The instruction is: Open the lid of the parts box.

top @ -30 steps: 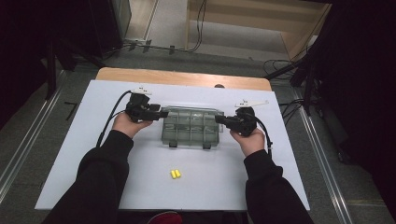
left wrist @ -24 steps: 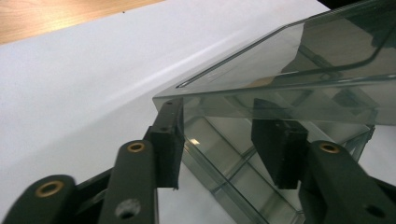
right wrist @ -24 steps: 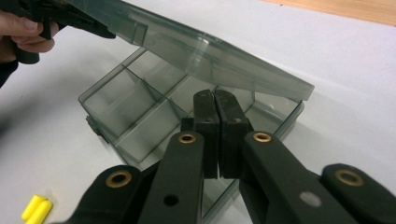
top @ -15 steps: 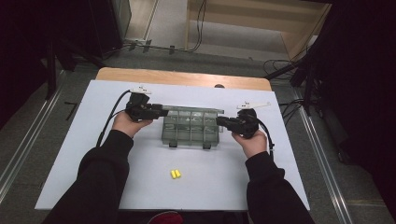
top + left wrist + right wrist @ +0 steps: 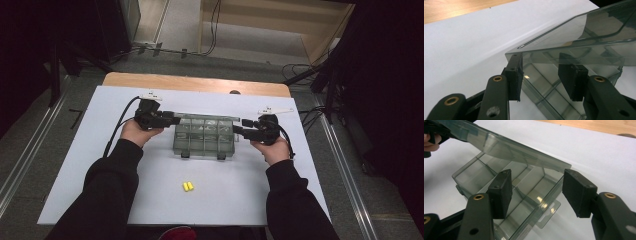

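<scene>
High view first: the clear compartment box point(image 5: 204, 136) sits between both claws, its lid point(image 5: 506, 146) raised and slanting. Right gripper point(image 5: 239, 129) has just been opening, jaws spread clear of the box's end wall, so it has let go. Left gripper point(image 5: 176, 119) straddles the opposite end under the lid; whether it pinches I cannot tell, and two yellow pieces point(image 5: 187, 186) wait nearer the person.

A white sheet point(image 5: 100, 150) covers the bench point(image 5: 200, 82), leaving a strip of pale wood bare along its far edge. Grey carpet floor point(image 5: 180, 30) stretches beyond, crossed by black cables point(image 5: 215, 25) running toward a light wooden cabinet point(image 5: 280, 25) at the back. Metal rails point(image 5: 345, 165) flank the bench on both sides. Dark drapes point(image 5: 385, 75) close off the right, dark stands point(image 5: 55, 65) the left.
</scene>
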`<state>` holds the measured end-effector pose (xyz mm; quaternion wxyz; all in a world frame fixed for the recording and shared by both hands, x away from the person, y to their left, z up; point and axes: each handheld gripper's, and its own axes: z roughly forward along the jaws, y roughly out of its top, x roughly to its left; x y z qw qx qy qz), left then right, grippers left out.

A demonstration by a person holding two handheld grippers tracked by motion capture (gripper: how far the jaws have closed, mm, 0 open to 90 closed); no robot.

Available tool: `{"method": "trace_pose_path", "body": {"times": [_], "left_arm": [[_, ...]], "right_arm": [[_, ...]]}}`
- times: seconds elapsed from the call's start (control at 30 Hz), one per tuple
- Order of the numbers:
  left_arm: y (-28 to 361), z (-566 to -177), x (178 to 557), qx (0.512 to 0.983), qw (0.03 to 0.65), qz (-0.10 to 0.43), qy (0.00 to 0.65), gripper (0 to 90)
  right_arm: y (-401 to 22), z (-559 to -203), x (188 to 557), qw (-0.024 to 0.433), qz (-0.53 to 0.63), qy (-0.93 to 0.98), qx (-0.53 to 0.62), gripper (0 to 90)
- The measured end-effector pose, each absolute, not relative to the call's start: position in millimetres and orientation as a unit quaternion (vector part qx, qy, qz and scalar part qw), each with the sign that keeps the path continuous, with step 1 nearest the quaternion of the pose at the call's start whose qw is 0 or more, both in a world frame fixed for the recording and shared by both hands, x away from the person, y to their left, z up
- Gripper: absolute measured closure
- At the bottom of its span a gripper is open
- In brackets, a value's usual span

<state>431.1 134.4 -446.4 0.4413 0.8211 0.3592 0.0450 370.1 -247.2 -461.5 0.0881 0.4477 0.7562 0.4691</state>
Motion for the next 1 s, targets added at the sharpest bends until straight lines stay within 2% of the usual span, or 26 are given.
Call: {"method": "trace_pose_path", "body": {"times": [0.63,0.83,1.0], "left_arm": [[133,-445,433,0.82,0.444,0.048,0.359,54.1],[125,-437,431,0.828,0.435,0.068,0.348,54.1],[125,-435,433,0.82,0.449,0.068,0.349,54.1]], "right_arm": [[-237,-462,387,0.1,0.464,0.765,0.435,42.4],[-235,-457,391,0.108,0.468,0.76,0.437,49.8],[-233,-455,393,0.117,0.467,0.758,0.439,52.3]]}}
